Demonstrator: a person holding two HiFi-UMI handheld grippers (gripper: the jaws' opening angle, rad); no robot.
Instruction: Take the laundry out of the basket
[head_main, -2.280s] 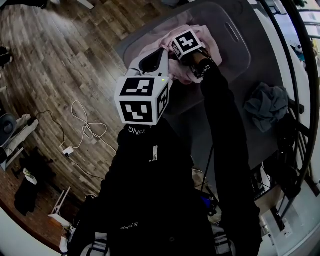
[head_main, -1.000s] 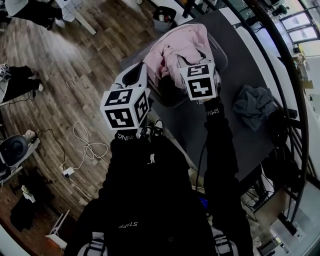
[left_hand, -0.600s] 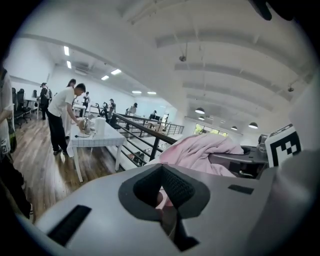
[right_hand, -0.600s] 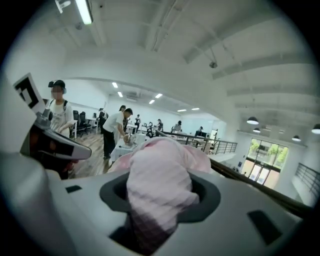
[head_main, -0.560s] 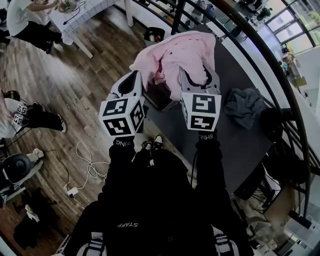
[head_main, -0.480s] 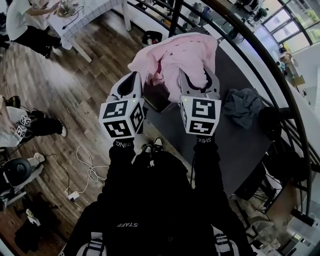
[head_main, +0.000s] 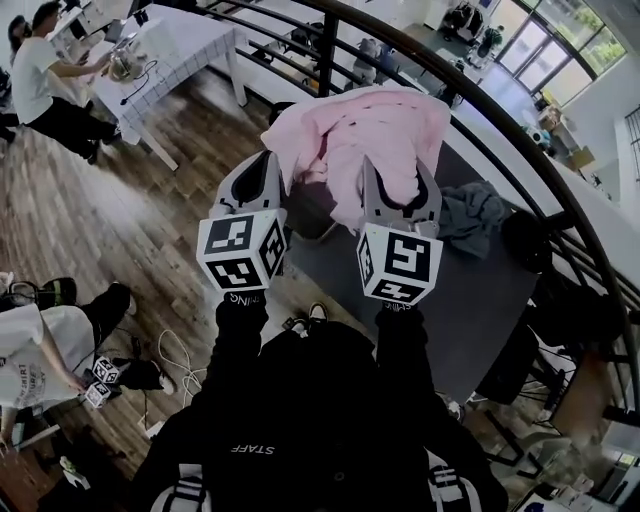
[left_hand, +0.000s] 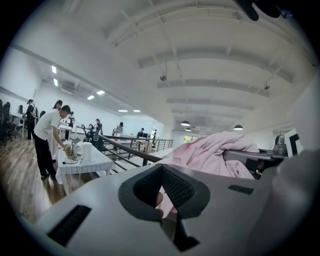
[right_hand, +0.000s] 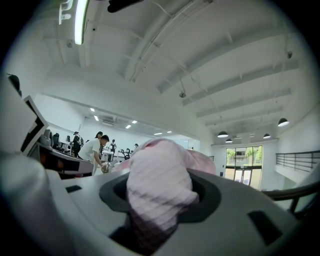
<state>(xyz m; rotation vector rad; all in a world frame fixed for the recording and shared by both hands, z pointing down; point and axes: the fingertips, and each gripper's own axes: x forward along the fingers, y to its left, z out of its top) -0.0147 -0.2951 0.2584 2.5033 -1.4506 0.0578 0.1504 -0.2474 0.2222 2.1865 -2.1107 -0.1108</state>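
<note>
Raised higher than before, pink garment (head_main: 365, 125) hangs clamped by left hand-held gripper (head_main: 264, 168) and right hand-held gripper (head_main: 398, 178) above tabletop (head_main: 400, 290), grey garment (head_main: 472, 215) near its far edge.

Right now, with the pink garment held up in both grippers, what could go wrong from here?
1. The left gripper jaws pinch only a thin edge of the pink garment. It may slip, leaving the whole load on the right gripper.
2. The garment blocks the head view of the table beneath, so trailing cloth could snag there unseen or drag the grey garment.
</note>
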